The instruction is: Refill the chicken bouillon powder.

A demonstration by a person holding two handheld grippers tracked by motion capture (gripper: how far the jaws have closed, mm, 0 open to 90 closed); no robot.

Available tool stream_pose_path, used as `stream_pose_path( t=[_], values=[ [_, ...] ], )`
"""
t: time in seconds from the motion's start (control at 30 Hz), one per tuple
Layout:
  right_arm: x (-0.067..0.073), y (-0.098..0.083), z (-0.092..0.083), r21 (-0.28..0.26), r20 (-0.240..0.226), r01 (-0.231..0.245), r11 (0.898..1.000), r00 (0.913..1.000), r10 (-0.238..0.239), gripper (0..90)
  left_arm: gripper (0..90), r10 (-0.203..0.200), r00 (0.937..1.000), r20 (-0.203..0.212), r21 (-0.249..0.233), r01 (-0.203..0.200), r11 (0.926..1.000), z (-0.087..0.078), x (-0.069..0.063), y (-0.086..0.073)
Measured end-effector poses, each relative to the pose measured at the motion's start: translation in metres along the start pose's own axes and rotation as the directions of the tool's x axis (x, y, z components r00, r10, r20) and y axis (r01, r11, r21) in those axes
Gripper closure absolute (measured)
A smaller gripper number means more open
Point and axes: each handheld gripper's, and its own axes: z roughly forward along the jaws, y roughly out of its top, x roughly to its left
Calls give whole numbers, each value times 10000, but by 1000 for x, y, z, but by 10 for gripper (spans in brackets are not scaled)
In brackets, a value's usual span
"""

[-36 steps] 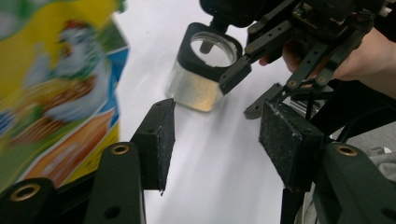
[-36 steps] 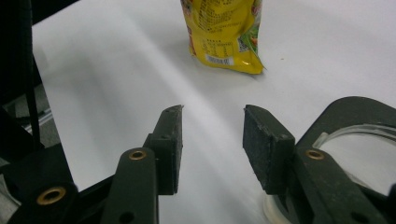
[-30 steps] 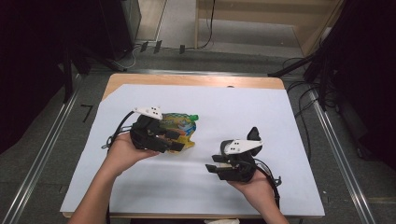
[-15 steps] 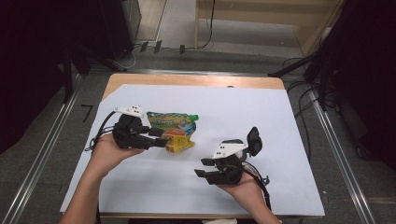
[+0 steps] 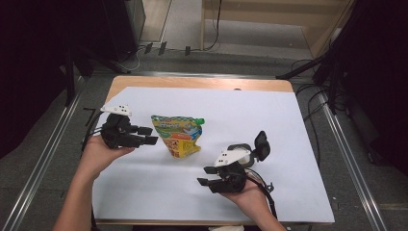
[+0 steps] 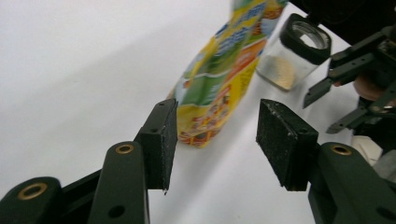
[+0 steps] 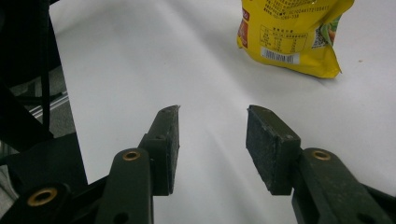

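Note:
A yellow and green snack pouch (image 5: 178, 135) with a green cap sits on the white sheet at mid-table. It appears as the pouch (image 6: 219, 79) ahead of the left jaws and as the pouch (image 7: 289, 32) with its label side facing the right camera. My left gripper (image 5: 151, 136) is open just left of it, not touching. My left gripper (image 6: 215, 135) holds nothing. Near the front, right of centre, my right gripper (image 5: 204, 176) is open and points left; this gripper (image 7: 212, 135) has only bare sheet between its pads.
A small glass jar (image 5: 244, 155) with a raised black lid (image 5: 262, 143) stands just behind the right hand; the jar (image 6: 292, 58) holds pale powder. The white sheet (image 5: 288, 125) covers a wooden table, with metal rails and cables on the floor around it.
My left gripper has drawn back to the left, away from the pouch, which stays on the sheet. My right gripper has shifted toward the front left.

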Motion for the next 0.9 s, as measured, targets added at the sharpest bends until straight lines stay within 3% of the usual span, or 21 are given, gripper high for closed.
stream_pose_path(
  t=[0.2, 0.4, 0.63, 0.73, 0.9],
  values=[
    [0, -2, 3, 13, 40, 48, 10000, 10000, -48, 554, 464, 138, 9996, 252, -99, -136, 9999, 17, 8, 7],
    [-1, -4, 6, 2, 82, 35, 10000, 10000, -35, 552, 535, -9, 9984, 565, -186, 20, 9998, 28, 8, 14],
    [0, -6, 10, 105, 43, 78, 9999, 10000, -78, 552, 608, 144, 9963, 850, -335, -115, 9994, 38, 6, 19],
    [0, -7, 11, 119, 52, 129, 9998, 9999, -130, 553, 626, -68, 9953, 968, -240, 92, 9997, 42, 6, 20],
    [-1, -8, 12, 64, 78, 40, 10000, 10000, -40, 553, 683, 83, 9926, 1213, -325, -44, 9995, 45, 4, 20]
  ],
)
